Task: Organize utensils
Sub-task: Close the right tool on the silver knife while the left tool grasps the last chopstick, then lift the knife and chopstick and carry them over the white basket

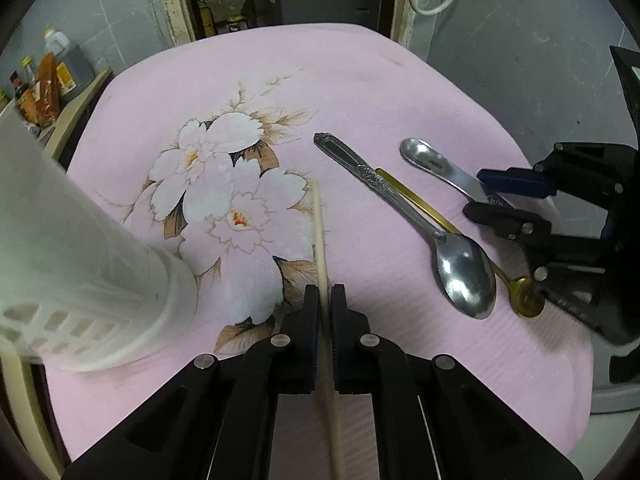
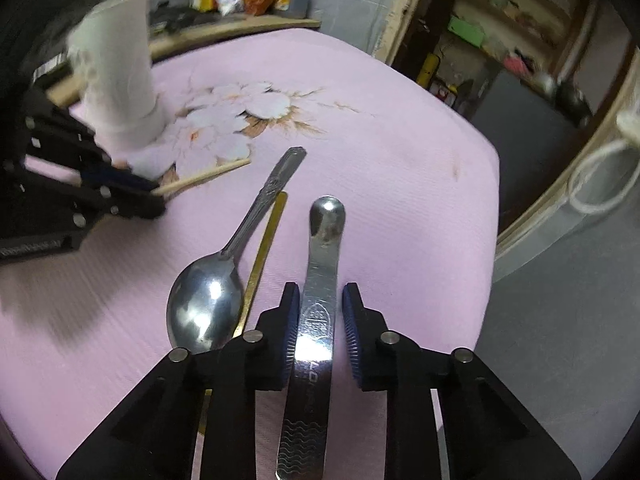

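The left gripper [image 1: 325, 300] pinches a chopstick [image 1: 319, 224] lying on the pink-clothed tabletop [image 1: 360, 80]; the right gripper's [image 2: 320, 308] fingers straddle the flat steel spoon [image 2: 320, 300], right pad apparently clear. Either utensil could slip or swing during lifting toward the white holder [image 1: 80, 272].

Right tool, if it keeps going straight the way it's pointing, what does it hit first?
Probably the flat steel utensil already lying between the fingers of the right tool, then the pink cloth under it, since the tool looks angled down at the table. Depth is hard to judge here.
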Demonstrator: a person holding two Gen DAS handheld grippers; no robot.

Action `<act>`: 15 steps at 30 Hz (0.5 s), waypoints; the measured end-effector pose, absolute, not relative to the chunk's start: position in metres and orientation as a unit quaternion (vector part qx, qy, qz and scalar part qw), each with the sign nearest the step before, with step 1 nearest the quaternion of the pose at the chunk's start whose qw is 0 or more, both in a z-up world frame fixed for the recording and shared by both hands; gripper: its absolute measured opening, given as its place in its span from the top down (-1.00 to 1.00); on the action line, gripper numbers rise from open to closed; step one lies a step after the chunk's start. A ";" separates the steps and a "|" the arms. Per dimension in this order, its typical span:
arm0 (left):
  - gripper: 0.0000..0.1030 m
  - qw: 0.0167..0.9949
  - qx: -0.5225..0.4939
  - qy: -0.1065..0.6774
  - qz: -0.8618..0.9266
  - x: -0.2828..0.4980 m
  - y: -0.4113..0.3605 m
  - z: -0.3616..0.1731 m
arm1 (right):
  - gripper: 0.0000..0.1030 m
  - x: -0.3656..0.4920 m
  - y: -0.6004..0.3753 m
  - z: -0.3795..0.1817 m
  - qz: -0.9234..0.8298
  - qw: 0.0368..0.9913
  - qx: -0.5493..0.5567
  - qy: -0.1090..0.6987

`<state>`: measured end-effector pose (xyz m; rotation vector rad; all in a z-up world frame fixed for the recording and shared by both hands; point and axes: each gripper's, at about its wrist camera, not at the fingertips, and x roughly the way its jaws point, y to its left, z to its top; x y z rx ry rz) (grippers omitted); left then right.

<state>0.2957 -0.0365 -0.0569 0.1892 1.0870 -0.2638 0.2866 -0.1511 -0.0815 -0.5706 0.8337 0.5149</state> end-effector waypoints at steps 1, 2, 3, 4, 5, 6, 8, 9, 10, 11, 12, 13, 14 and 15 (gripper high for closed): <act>0.95 0.846 0.083 0.512 -0.126 0.293 -0.037 -0.056 | 0.66 0.285 -0.149 -0.082 0.241 0.842 -0.281 0.392; 0.96 0.848 0.076 0.509 -0.128 0.289 -0.036 -0.056 | 0.70 0.284 -0.148 -0.082 0.239 0.842 -0.285 0.391; 0.96 0.850 0.069 0.505 -0.129 0.286 -0.035 -0.055 | 0.71 0.284 -0.149 -0.081 0.239 0.843 -0.283 0.390; 0.96 0.854 0.061 0.500 -0.131 0.282 -0.033 -0.054 | 0.73 0.284 -0.151 -0.081 0.238 0.845 -0.280 0.389; 0.96 0.858 0.054 0.492 -0.134 0.278 -0.031 -0.052 | 0.73 0.283 -0.152 -0.080 0.237 0.848 -0.277 0.385; 0.96 0.864 0.047 0.483 -0.137 0.272 -0.029 -0.049 | 0.73 0.281 -0.154 -0.079 0.237 0.853 -0.270 0.379; 0.96 0.874 0.037 0.463 -0.143 0.261 -0.030 -0.040 | 0.73 0.278 -0.159 -0.079 0.237 0.863 -0.251 0.370; 0.96 0.880 0.031 0.451 -0.148 0.253 -0.029 -0.037 | 0.73 0.275 -0.162 -0.079 0.237 0.869 -0.239 0.363; 0.96 0.884 0.028 0.441 -0.151 0.248 -0.027 -0.034 | 0.73 0.271 -0.164 -0.079 0.238 0.873 -0.231 0.357; 0.96 0.891 0.022 0.426 -0.156 0.242 -0.025 -0.030 | 0.73 0.266 -0.169 -0.077 0.239 0.883 -0.212 0.344; 0.96 0.898 0.015 0.408 -0.162 0.235 -0.023 -0.025 | 0.73 0.262 -0.171 -0.075 0.243 0.889 -0.195 0.336; 0.96 0.904 0.011 0.393 -0.168 0.231 -0.021 -0.022 | 0.73 0.258 -0.172 -0.074 0.248 0.893 -0.182 0.328; 0.96 0.910 0.006 0.376 -0.172 0.225 -0.019 -0.018 | 0.73 0.250 -0.174 -0.071 0.250 0.902 -0.169 0.310; 0.96 0.917 0.001 0.358 -0.177 0.220 -0.017 -0.014 | 0.73 0.244 -0.174 -0.069 0.252 0.907 -0.161 0.295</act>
